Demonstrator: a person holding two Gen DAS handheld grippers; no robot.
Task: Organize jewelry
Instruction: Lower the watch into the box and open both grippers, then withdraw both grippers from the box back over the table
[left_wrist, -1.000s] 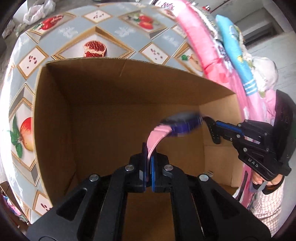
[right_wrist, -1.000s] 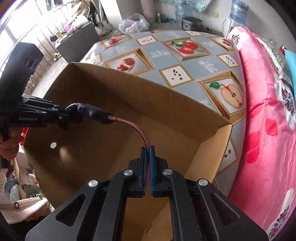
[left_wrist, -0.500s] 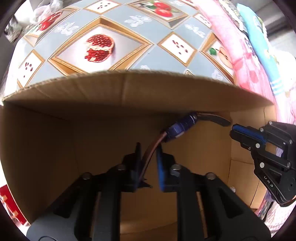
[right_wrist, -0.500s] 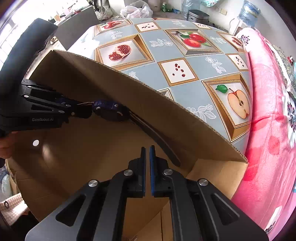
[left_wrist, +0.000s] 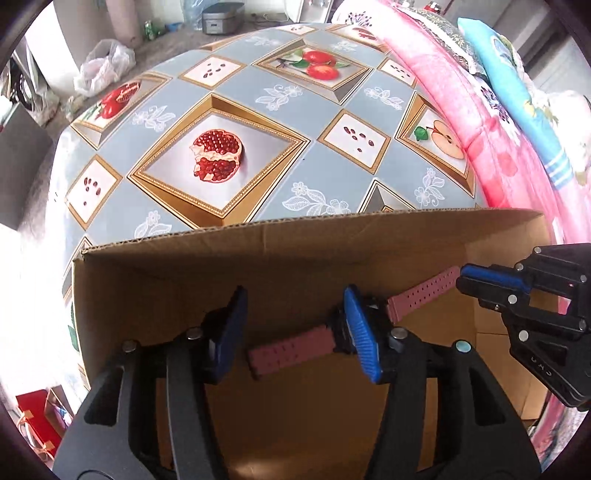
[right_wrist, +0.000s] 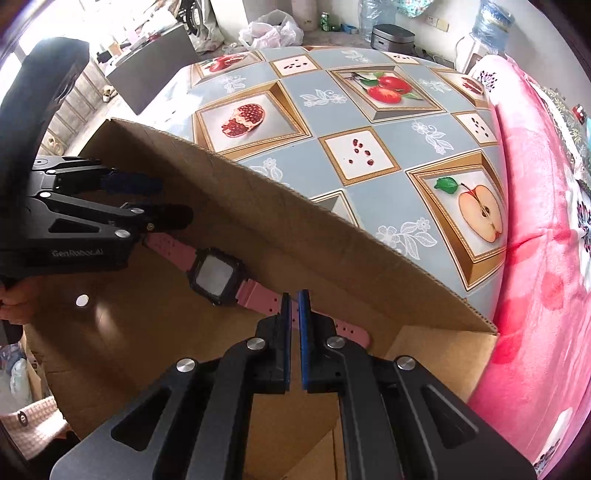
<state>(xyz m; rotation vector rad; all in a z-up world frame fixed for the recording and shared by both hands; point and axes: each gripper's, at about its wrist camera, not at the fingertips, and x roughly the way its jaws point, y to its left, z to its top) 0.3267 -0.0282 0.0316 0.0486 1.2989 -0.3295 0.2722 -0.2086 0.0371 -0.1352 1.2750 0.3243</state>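
Note:
A watch (right_wrist: 216, 275) with a black square case and a pink strap (left_wrist: 291, 347) hangs inside an open cardboard box (left_wrist: 258, 229), close to its far wall. My right gripper (right_wrist: 294, 295) is shut on the strap near one end, and the tail sticks out to the right. In the left wrist view the right gripper (left_wrist: 460, 278) meets the strap's upper end. My left gripper (left_wrist: 294, 306) is opening. The other strap half lies between its blue pads without touching them, and the right pad hides the case. The left gripper (right_wrist: 173, 201) shows beside the watch.
The box (right_wrist: 258, 173) stands on a table with a fruit-patterned cloth (left_wrist: 332, 173). A pink blanket (right_wrist: 535, 258) lies along the table's right side. A person's hand (right_wrist: 14, 299) holds the left gripper's handle. Bags and bottles stand on the floor beyond the table.
My left gripper's jaws have spread apart and let go of the strap. The watch has turned so that it stretches out along the box wall. Both views have tilted up towards the table.

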